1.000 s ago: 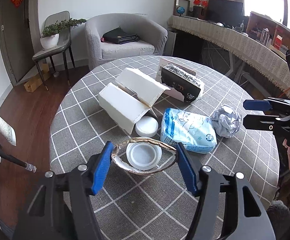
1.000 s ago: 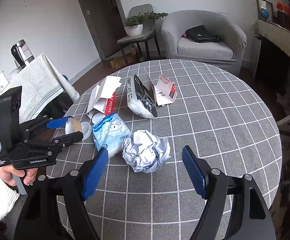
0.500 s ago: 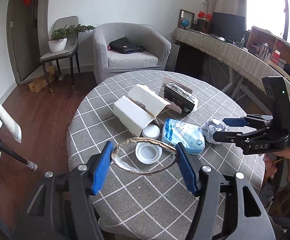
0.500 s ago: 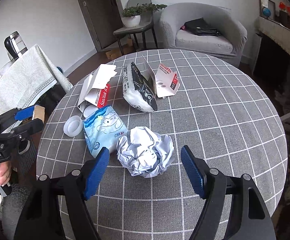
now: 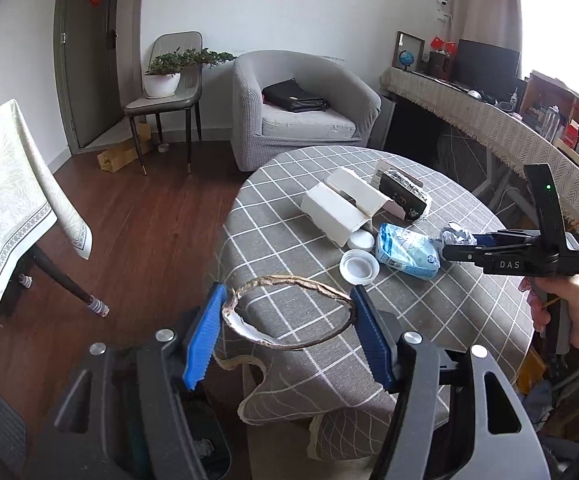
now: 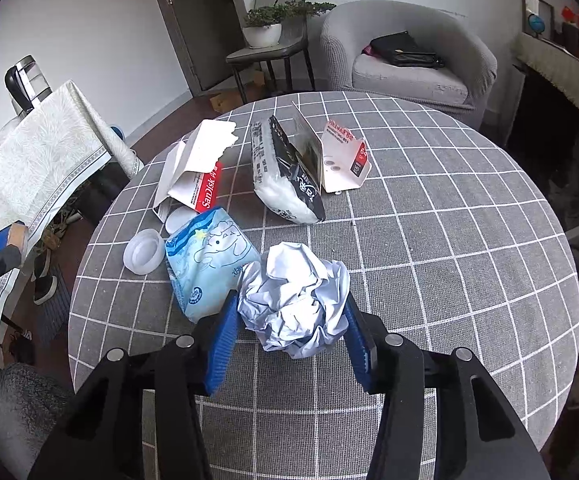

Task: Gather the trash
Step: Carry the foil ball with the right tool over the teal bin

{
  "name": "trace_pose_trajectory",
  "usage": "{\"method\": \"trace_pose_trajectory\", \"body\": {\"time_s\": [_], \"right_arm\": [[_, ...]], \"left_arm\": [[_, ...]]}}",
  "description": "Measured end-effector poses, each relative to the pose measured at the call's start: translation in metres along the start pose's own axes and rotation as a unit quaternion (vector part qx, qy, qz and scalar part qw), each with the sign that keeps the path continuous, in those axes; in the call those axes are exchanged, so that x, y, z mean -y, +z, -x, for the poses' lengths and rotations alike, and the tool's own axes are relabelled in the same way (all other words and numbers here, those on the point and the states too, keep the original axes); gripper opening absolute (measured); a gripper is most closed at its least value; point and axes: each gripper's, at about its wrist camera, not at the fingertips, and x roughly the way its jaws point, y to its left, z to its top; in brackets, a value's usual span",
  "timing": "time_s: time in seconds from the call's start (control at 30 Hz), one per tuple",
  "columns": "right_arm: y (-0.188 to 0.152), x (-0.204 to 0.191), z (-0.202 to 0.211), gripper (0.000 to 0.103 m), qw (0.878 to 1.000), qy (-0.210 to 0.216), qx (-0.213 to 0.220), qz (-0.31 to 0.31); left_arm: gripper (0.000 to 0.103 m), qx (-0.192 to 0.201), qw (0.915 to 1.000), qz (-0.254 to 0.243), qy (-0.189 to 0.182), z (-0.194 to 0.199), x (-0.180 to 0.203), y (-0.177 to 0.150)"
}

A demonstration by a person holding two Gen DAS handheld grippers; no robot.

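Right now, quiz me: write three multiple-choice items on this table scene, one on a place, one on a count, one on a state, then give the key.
1. Where does the crumpled foil ball lie?
A. Between the right tool's blue pads
B. On the armchair
C. Inside the white box

2. How many round white plastic lids lie on the checked tablecloth in the left wrist view?
A. None
B. Two
C. Five

3. What is the left tool doing?
A. Hanging empty
B. Gripping the blue tissue pack
C. Holding a brown tape ring across its pads

Key: 1 A, the foil fills the gap as the right tool's jaws close on it; 2 B, one lies open-side up and another sits by the white box; 3 C, both pads press the ring's sides.
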Motion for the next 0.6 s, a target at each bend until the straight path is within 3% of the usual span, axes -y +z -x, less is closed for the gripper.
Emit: {"method": "trace_pose_trajectory", "body": {"time_s": [0.3,0.6], "right_arm": [[0.014,-0.023,0.031,0.05,1.0,-0.003,0.028,0.012],[0.023,-0.084,0.058,0.05,0.998,0.012,0.033,0.057]], "left_arm": [[0.066,-0.004,0.998,0.031,0.055,0.035,-0.039,-0.012],[0.066,-0.001,0.9943,0.063,0.086,0.073,-0.076,-0.026]]}}
